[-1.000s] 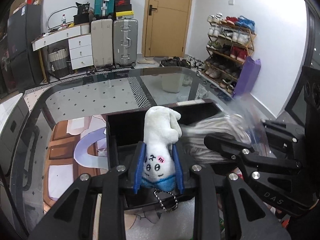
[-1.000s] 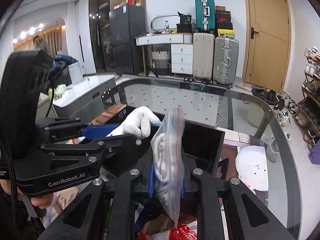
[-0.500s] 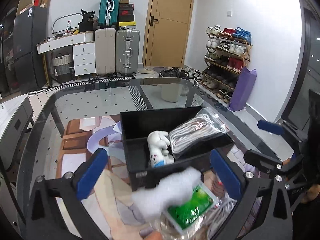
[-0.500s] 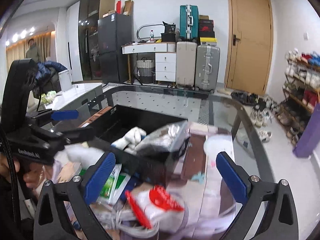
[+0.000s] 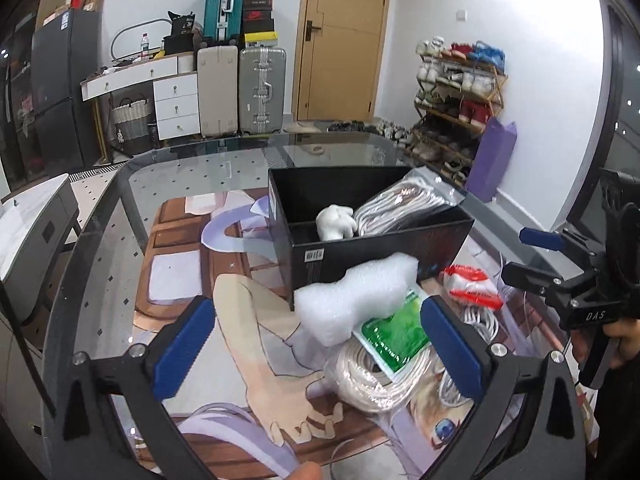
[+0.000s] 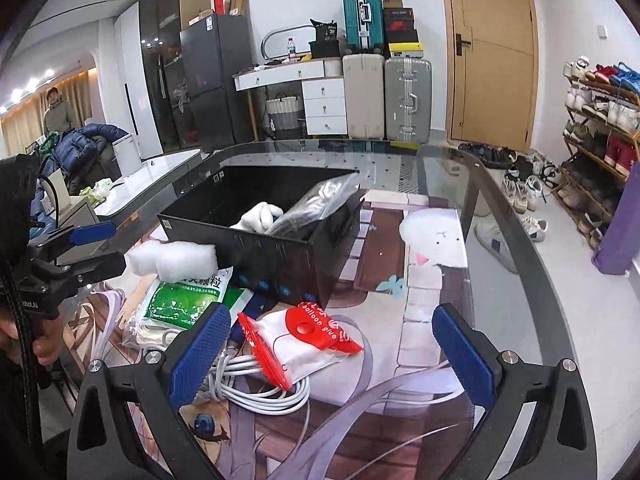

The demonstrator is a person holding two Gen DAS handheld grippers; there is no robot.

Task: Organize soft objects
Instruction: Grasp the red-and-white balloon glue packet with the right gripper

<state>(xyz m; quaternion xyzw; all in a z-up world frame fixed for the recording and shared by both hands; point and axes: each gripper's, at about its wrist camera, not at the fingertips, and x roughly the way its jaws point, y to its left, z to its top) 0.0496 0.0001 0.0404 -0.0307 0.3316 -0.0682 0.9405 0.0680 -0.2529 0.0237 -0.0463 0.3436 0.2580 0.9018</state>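
Note:
A black open box (image 5: 376,248) (image 6: 280,252) stands on the glass table. A white plush toy (image 5: 335,222) (image 6: 260,216) and a clear zip bag of white cord (image 5: 400,204) (image 6: 316,200) lie in it. In front of the box lie a white foam piece (image 5: 356,296) (image 6: 174,258), a green sachet (image 5: 394,334) (image 6: 184,300), a bagged cable coil (image 5: 372,380) and a red-and-white balloon glue pack (image 6: 304,340) (image 5: 472,286). My left gripper (image 5: 316,348) is open and empty above the foam and sachet. My right gripper (image 6: 328,356) is open and empty above the glue pack.
A printed anime mat (image 5: 240,320) covers the table under the glass. Loose white cables (image 6: 256,388) lie beside the glue pack. The table's curved edge (image 6: 560,292) runs on the right, with a shoe rack (image 6: 600,120) beyond it. Suitcases (image 5: 244,88) stand at the far wall.
Both grippers let go of the plush toy and the zip bag, which now lie in the box. Both opened wide and drew back toward the items in front of the box.

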